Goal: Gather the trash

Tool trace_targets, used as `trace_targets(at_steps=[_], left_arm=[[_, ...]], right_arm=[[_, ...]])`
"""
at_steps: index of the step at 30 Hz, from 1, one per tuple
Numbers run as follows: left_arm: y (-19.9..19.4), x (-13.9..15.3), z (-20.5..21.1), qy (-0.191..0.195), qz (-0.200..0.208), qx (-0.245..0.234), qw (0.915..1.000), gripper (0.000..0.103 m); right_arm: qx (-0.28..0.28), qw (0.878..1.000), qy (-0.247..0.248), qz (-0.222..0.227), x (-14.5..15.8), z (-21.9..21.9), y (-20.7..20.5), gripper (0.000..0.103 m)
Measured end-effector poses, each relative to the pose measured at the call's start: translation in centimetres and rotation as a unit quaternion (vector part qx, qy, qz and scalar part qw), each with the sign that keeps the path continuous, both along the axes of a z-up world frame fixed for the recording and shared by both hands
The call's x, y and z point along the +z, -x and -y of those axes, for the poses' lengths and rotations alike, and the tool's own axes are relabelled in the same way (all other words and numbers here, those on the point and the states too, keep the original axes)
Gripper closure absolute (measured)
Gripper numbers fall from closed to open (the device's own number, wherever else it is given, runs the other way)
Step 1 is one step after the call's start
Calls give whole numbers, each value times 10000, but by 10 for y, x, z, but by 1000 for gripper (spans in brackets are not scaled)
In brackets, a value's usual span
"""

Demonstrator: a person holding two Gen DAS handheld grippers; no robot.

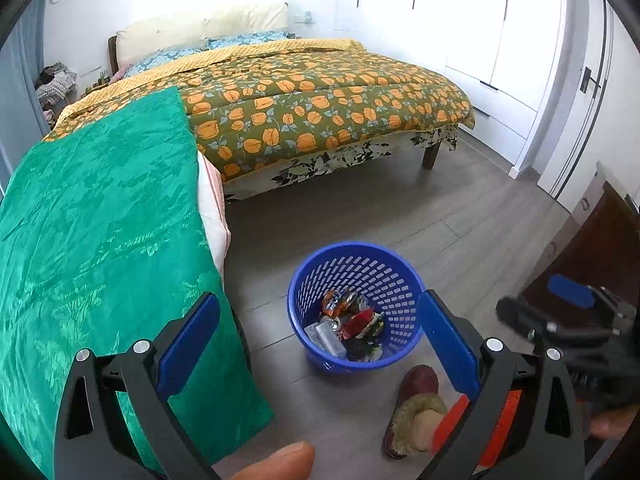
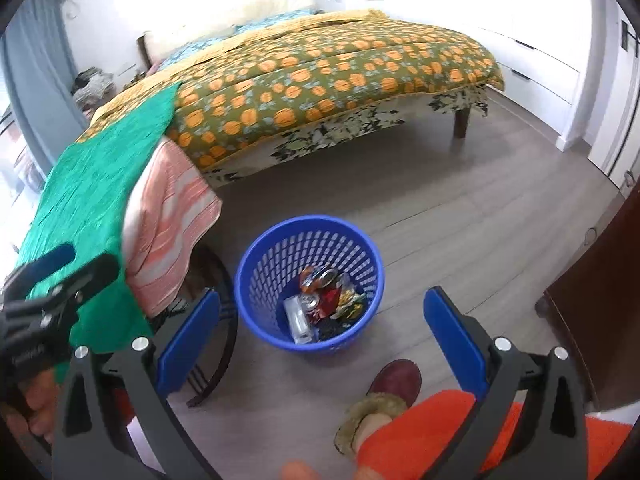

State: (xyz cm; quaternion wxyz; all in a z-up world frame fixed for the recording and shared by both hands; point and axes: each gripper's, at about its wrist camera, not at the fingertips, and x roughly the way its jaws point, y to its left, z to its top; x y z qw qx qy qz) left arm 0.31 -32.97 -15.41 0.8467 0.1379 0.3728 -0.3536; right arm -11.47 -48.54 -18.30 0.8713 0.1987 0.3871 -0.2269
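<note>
Left gripper (image 1: 318, 344) is spread wide, flat blue pads (image 1: 188, 348) on black jointed arms, nothing between them. Right gripper (image 2: 322, 340) is the same: jaws at full spread, empty, hanging above the floor.

Straight below both, the blue basket (image 1: 386, 276) stands upright on the grey plank floor (image 1: 360, 208), mouth facing up, a round plastic tub with slotted walls, tapering toward its base. Down in the bottom lies the trash (image 1: 348, 326): a crushed can with a shiny end, crinkled red and orange wrappers, and a clear plastic piece whose long side runs roughly toward the camera. The lower layers are a dark jumble, hard to sort out.

Just beside the basket, nearer the camera, a maroon slipper (image 2: 396, 380) with a fuzzy lining, toe pointing at the basket, with an orange trouser leg (image 2: 420, 428) cut off by the frame edge.

To the left, a green patterned cloth (image 1: 100, 220) drapes over furniture, a striped pink fabric (image 2: 176, 208) beneath it. Beyond, the bed (image 1: 320, 104) under a quilted orange-flower cover. A dark wooden cabinet (image 2: 600, 280) is clipped at the right edge. The far wall is washed out by glare.
</note>
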Motion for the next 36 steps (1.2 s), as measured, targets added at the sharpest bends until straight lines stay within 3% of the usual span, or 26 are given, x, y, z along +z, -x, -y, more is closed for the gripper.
trace_targets(at_steps=[7,15,36], left_arm=[[-3,-5,3,-335,-58,248,9991,5],[-5,-18,9,-516,-227,145,9983,5],[-6,-24,10,-647,-225,156,9975,5]], right_arm=[[139,9998,36,-102,-2,-7,3,5],[239,9994,63,-247,-5,-11,3,5],[304,9986,70,-433,-10,-21,-1,5]])
